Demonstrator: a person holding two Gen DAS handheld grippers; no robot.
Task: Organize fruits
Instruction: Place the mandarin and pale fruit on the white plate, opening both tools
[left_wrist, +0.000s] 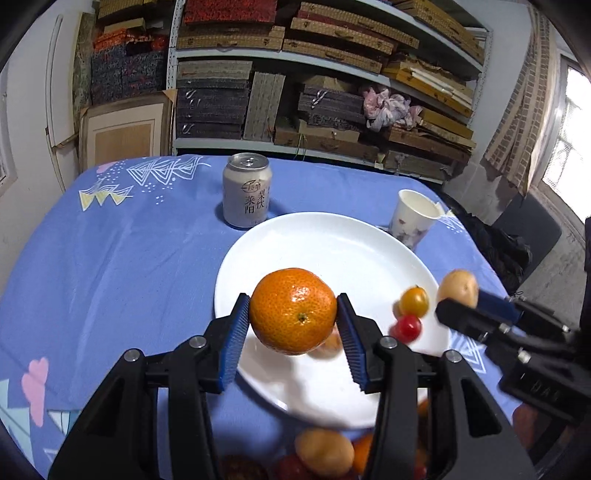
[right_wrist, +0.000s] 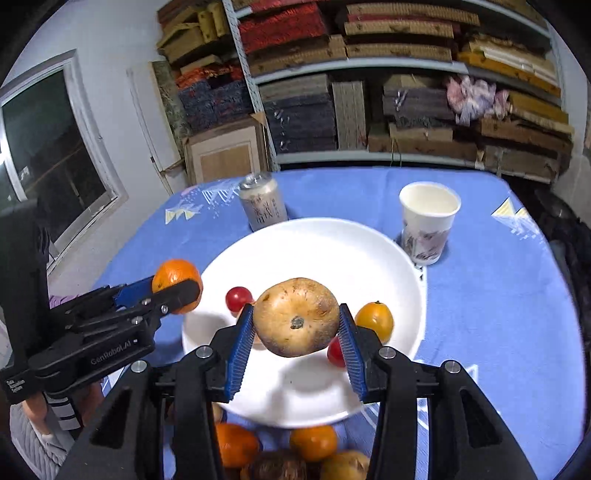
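Fruits clamped in both grippers, tangerine (left_wrist: 293, 311) left, pear (right_wrist: 295, 316) right, above plate (left_wrist: 332, 243) near can (left_wrist: 246, 190), cup (left_wrist: 413, 218).

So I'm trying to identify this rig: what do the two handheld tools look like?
Both match: the left tool and right tool have black plastic linkage arms with silver pivot bolts, and two fingers faced with ribbed blue pads. White lettering reading GenRobot.AI runs along the left tool's black body in the right wrist view.
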